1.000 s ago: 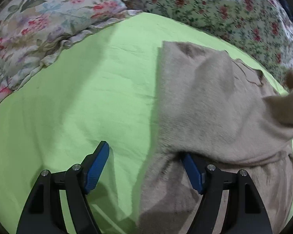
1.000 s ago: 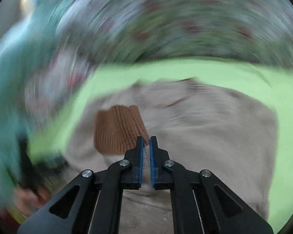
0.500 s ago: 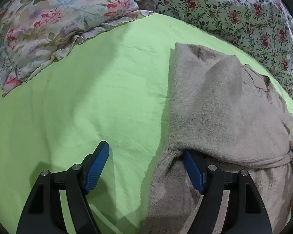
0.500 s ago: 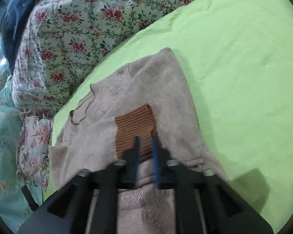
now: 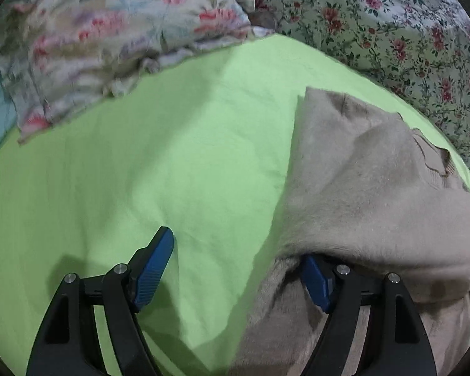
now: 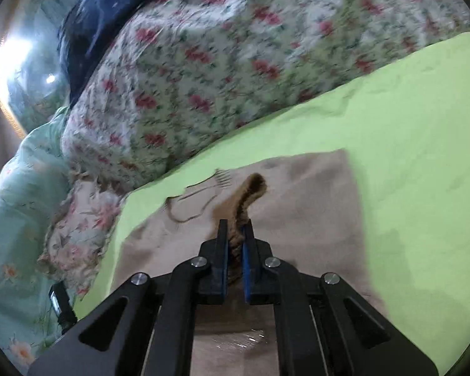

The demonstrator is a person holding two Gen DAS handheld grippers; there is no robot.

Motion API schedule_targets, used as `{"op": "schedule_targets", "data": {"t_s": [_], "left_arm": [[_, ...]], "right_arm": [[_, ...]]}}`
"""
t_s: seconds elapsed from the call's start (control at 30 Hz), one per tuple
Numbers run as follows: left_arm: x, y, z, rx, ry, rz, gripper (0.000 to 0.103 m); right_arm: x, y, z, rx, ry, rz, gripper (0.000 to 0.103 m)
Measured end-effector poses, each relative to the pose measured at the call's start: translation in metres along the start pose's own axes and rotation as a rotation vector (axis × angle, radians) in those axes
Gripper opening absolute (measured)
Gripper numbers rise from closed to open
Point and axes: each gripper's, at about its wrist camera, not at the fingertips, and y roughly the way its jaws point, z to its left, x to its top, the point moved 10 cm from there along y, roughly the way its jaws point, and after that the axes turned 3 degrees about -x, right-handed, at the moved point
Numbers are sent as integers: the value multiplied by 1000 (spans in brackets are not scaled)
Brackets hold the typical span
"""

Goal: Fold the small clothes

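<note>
A small beige knit sweater (image 5: 354,188) lies partly folded on a lime green sheet (image 5: 141,172). My left gripper (image 5: 235,269) is open wide; its right finger sits under a fold of the sweater and its left finger rests over the bare sheet. In the right wrist view the sweater (image 6: 313,194) lies flat with a brown outline design near its far edge. My right gripper (image 6: 234,238) is shut on the sweater's brown ribbed cuff (image 6: 250,194), which stands lifted above the sweater body.
A floral pillow (image 5: 109,37) lies at the far left of the sheet. A rose-print quilt (image 5: 391,31) runs along the far edge and also shows in the right wrist view (image 6: 203,62). A teal floral cover (image 6: 15,219) lies at the left, with dark blue fabric (image 6: 109,6) behind.
My right gripper closed on the brown cuff and has lifted it off the sweater body. The sweater fold over my left finger has risen. The left gripper stays open.
</note>
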Motion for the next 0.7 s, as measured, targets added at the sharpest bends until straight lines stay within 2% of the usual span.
{"op": "schedule_targets", "data": {"t_s": [0.1, 0.13, 0.2, 0.27, 0.3, 0.33, 0.37, 0.4, 0.47, 0.53, 0.57, 0.63, 0.7], "left_arm": [[-1, -2, -1, 13, 22, 1, 78], [-1, -2, 0, 11, 23, 0, 78], [-3, -3, 2, -4, 22, -5, 78], [-5, -3, 4, -20, 24, -10, 79], [-7, -4, 4, -28, 22, -14, 80], [-8, -5, 5, -34, 20, -18, 80], [-10, -6, 5, -40, 16, -22, 80], [-11, -7, 5, -45, 10, -26, 80], [-12, -8, 6, -57, -3, -35, 81], [-12, -8, 7, -73, -10, -42, 81], [-13, -9, 7, -81, -13, -44, 82], [-12, -9, 7, -98, -17, -49, 82], [-12, -10, 7, -110, -19, -55, 83]], "right_arm": [[-34, 36, -24, -117, -44, 209, 9], [-42, 40, -32, -156, -34, 233, 13], [-36, 30, -32, -209, -49, 175, 14], [-19, 5, -15, -229, -94, 52, 14], [-9, -6, 3, -211, -129, -5, 20], [-3, -10, 19, -171, -156, -24, 31], [0, -6, 46, -87, -201, -8, 36], [-3, 3, 73, 21, -236, 49, 46], [-17, 31, 131, 267, -257, 208, 48], [-39, 65, 187, 430, -298, 384, 50], [-47, 79, 206, 443, -338, 424, 50], [-56, 125, 235, 414, -432, 524, 58], [-66, 166, 248, 378, -465, 625, 59]]}}
